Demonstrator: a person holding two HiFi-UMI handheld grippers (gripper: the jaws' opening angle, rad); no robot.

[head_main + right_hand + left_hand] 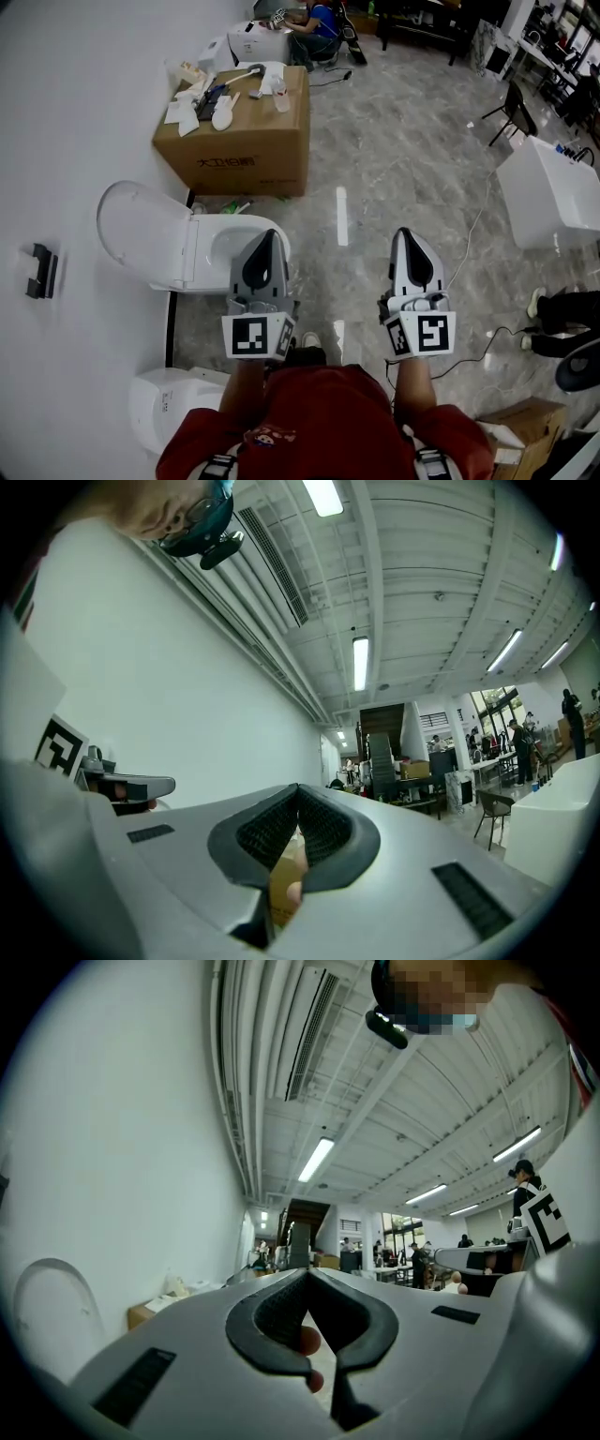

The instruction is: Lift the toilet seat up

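A grey marbled floor (pixel 394 159) and a white wall (pixel 75 94) are seen in the head view. A white toilet (pixel 246 236) stands against the foot of the wall. Its toilet seat (pixel 141 230) appears to be tipped up towards the wall, though seat and lid cannot be told apart from above. A cardboard box (pixel 239 141) is placed just beyond the toilet, with a brush and papers laid on its top. A white block (pixel 553 197) is seen at the right edge of the floor. The left gripper (pixel 272 234) is held just over the bowl's near rim and the right gripper (pixel 403 232) is held well to the right over bare floor. Both point forward, and the jaws of each are brought together at the tips.

In the left gripper view, the wall (pixel 122 1129) and a ceiling with strip lights are shown. The raised toilet seat (pixel 52 1321) is seen at the lower left, with the cardboard box (pixel 148 1314) beyond it. The jaws of the left gripper (pixel 307 1273) are closed, with nothing gripped.

In the right gripper view, the same wall (pixel 206 696) is shown, with the left gripper (pixel 127 787) at the left and the white block (pixel 562 808) at the right. The jaws of the right gripper (pixel 298 787) are closed and empty.
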